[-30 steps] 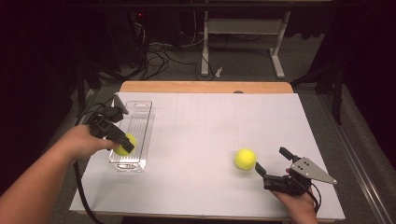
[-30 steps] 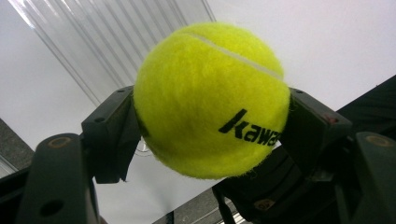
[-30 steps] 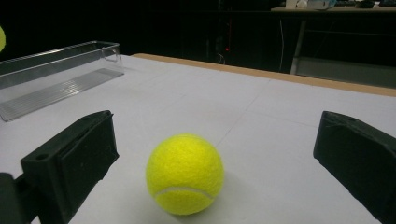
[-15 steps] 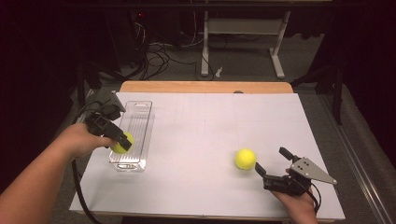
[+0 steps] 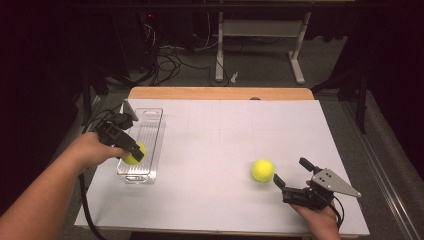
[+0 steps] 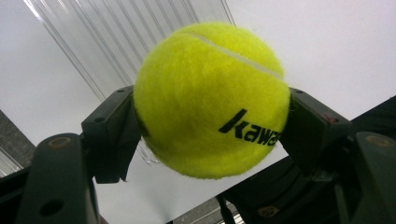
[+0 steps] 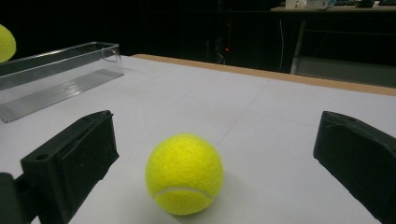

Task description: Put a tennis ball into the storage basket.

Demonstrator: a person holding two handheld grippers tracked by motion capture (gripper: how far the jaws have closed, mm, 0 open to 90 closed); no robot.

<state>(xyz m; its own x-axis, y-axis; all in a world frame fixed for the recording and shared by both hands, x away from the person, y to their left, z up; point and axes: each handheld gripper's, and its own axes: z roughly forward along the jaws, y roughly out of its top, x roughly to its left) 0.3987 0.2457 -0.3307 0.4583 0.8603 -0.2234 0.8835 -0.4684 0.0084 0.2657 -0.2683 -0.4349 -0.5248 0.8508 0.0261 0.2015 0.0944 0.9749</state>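
My left gripper [image 5: 134, 153] is shut on a yellow tennis ball [image 5: 132, 156] and holds it over the near end of a clear plastic tray [image 5: 150, 130] at the table's left. In the left gripper view the ball [image 6: 210, 98] sits squeezed between both pads, above the tray's ribbed floor [image 6: 116, 42]. A second tennis ball [image 5: 262, 170] lies on the white table at the right. My right gripper [image 5: 290, 172] stands open just behind it. In the right gripper view that ball [image 7: 184, 173] rests between and a little ahead of the wide-apart jaws, touching neither.
The white table top [image 5: 220, 135] has a wooden strip [image 5: 220, 93] along its far edge. Table legs and cables sit on the dark floor beyond. In the right gripper view the clear tray [image 7: 56, 77] stands at the far left, with the held ball [image 7: 6, 43] above it.
The left gripper has shifted slightly with its ball, staying over the tray's near end. The right gripper and the loose ball have not moved.
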